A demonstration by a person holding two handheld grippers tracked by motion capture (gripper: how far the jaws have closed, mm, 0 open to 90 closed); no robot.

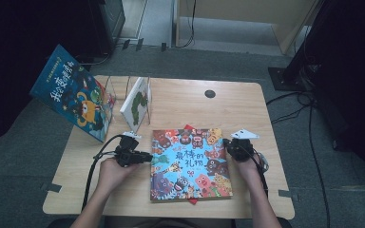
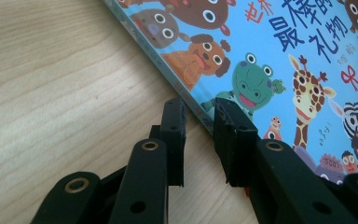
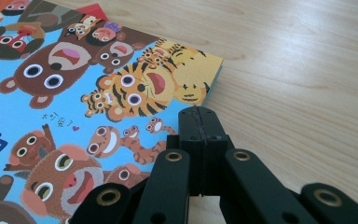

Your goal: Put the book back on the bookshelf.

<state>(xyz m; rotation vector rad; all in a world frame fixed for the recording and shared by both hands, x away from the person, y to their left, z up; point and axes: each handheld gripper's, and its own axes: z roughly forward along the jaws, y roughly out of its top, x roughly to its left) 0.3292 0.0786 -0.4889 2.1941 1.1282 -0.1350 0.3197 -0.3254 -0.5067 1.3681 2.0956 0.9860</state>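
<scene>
A pale wooden table (image 1: 180,102) sits on grey carpet (image 1: 24,156), a dark round cap (image 1: 210,94) near its far edge. Behind the table, a light panel (image 1: 247,19). Right of the table, black cables (image 1: 309,123) trail over the carpet. Left of it, deep shadow; dim light overall.

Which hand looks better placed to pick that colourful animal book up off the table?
Probably the left. The left tongs stand open astride the edge of the animal book, one jaw over the cover, one over the table. The right tongs are shut at the opposite edge.
</scene>
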